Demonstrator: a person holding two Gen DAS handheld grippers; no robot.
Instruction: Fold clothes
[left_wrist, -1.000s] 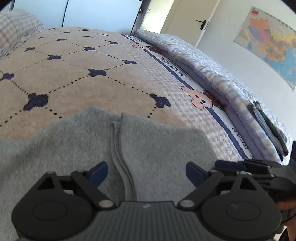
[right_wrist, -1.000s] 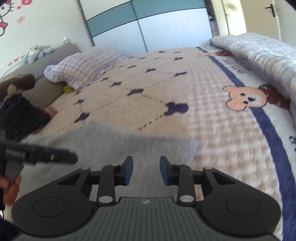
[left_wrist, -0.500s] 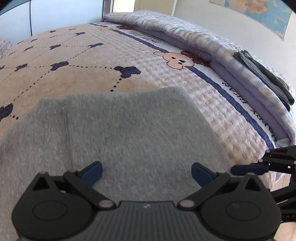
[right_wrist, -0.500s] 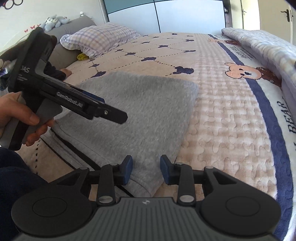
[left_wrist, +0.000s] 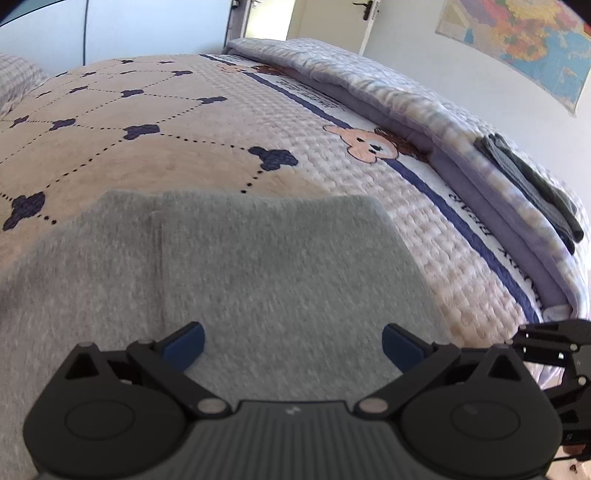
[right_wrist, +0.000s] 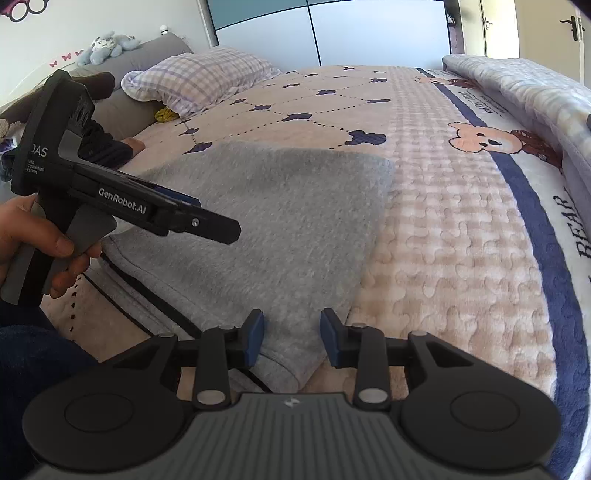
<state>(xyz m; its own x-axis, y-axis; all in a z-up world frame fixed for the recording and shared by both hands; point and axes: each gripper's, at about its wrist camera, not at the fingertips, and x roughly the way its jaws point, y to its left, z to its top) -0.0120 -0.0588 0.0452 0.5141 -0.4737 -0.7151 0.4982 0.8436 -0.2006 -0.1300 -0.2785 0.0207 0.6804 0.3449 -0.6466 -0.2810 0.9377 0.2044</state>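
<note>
1 grey garment (left_wrist: 266, 273), 2 grippers, 1 bed.
Your left gripper (left_wrist: 291, 343) hangs spread wide over the garment's middle, holding nothing; your right gripper (right_wrist: 291, 338), partly parted, straddles its near corner at 6 o'clock. 1 pillow (right_wrist: 199, 79) lies at 11 o'clock on the quilt (right_wrist: 443, 240).

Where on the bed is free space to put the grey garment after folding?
Bare bedspread lies between the grey garment and the blue stripe, and beyond it toward the checked pillow. Crowded: the folded quilt with dark clothes on it, and around the left gripper.
</note>
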